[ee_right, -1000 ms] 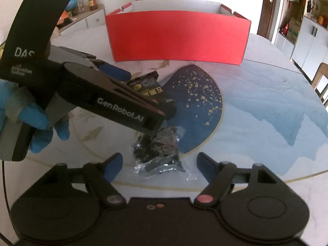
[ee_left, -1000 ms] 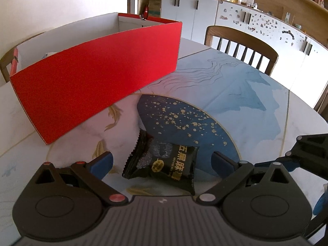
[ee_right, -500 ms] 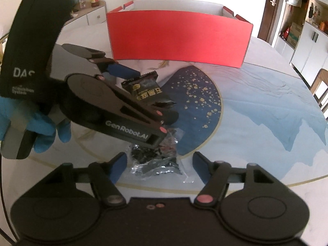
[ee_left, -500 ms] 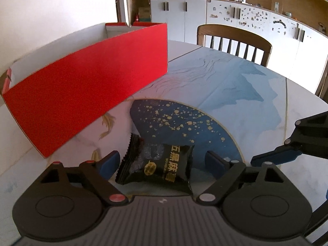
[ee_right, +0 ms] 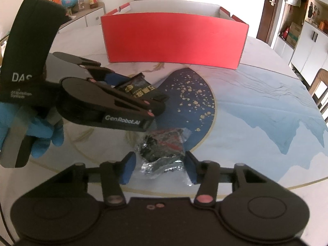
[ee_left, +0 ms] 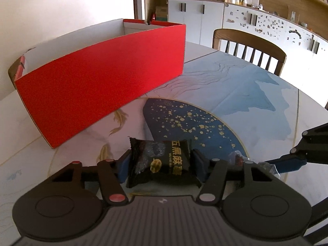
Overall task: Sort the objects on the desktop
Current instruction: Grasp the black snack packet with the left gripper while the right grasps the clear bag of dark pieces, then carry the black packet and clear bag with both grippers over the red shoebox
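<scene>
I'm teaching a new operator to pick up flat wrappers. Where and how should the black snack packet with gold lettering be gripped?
Grip the black snack packet across its plump middle, one pad on each short crimped end, coming in low from the side facing away from the red box. It lies flat on the table, so top-down pinching looks harder. The left gripper already straddles it that way, jaws closing.

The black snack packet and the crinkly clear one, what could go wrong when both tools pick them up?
1. The left tool is closing on the black snack packet; squeezing might crush the snack.
2. The right tool is closing around the crinkly clear packet, and slick film may slip out.
3. The tools sit close together, so they could bump while lifting toward the red box.
</scene>
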`<state>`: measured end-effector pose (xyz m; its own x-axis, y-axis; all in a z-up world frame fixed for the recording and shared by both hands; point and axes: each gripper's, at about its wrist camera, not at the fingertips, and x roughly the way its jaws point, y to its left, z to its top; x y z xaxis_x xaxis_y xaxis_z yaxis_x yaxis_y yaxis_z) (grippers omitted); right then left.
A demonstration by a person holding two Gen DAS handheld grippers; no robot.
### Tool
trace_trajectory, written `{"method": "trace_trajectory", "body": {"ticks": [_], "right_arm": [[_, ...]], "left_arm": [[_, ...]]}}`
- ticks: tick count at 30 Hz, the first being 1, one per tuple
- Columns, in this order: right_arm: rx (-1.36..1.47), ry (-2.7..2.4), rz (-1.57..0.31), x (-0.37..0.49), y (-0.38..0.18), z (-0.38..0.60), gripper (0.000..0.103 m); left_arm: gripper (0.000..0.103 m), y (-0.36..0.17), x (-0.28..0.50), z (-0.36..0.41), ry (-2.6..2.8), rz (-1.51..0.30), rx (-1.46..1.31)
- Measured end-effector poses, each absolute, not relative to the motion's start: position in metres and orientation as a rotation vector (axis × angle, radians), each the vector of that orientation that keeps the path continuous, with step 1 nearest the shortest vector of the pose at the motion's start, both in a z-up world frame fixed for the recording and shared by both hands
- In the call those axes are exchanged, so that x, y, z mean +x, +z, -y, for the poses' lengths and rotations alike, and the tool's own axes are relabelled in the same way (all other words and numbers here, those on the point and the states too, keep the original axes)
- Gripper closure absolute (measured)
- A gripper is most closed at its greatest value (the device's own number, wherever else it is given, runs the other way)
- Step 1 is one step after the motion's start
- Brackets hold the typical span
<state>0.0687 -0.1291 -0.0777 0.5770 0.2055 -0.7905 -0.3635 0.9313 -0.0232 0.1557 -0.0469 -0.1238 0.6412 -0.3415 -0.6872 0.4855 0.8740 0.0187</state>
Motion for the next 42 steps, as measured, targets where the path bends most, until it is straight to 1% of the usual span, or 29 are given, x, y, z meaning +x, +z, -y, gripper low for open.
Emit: {"method": "trace_trajectory", "body": {"ticks": [3,12,29,42], "right_arm": [[-0.201,0.345,-0.900,0.070,-0.077,0.131,0.059],[-0.184,0.340,-0.897,0.077,-0.073,0.147,0.065],[-0.185,0.374,-0.853,0.085,-0.055,0.169,0.066],[-0.151,0.427,-0.811,0.094,-0.016,0.188,0.066]], "left_arm": [[0.045,-0.122,0.157,0.048,-0.464,-0.743,0.212],[0.046,-0.117,0.161,0.050,-0.419,-0.768,0.170],[0.046,-0.091,0.155,0.057,-0.359,-0.770,0.135],[0.046,-0.045,0.145,0.063,-0.298,-0.763,0.078]]}}
